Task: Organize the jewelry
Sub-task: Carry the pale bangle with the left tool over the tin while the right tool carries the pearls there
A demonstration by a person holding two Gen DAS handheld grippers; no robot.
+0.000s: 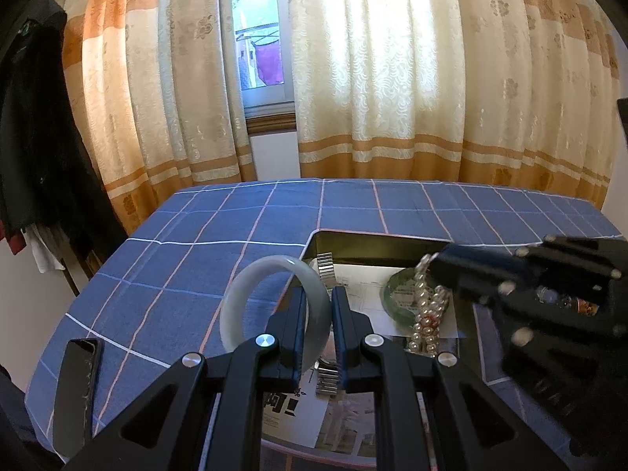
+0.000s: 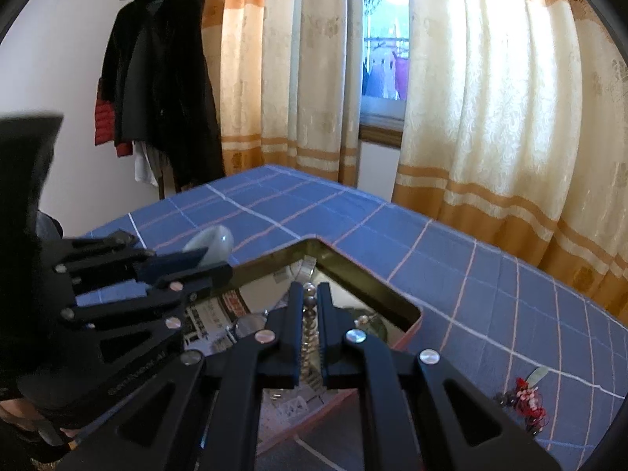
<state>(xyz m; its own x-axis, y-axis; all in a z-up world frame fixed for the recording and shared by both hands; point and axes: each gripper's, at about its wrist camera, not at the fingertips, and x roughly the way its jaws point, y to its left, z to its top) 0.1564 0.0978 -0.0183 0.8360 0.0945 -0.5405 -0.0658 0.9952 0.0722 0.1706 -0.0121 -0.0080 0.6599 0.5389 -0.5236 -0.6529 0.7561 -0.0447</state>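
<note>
Clamping a white jade bangle [image 1: 274, 306] in my left gripper [image 1: 318, 306], pearl strand [image 1: 426, 310] pinched right [image 2: 310, 306]; pearls could snag the tin's rim [image 1: 376, 234].

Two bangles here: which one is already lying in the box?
The green bangle, lying flat on the paper in the box beside the pearls. The white bangle stands upright, clamped in the left gripper.

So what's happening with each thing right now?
White bangle: upright, clamped in the left gripper.
Pearl beads: dangling from the right gripper, which is shut on them.
Tin box: open, lid off.
Green bangle: lying flat inside the box.
Metal watch band: lying in the box.
Phone: screen dark.
Curtains: parted.
</note>
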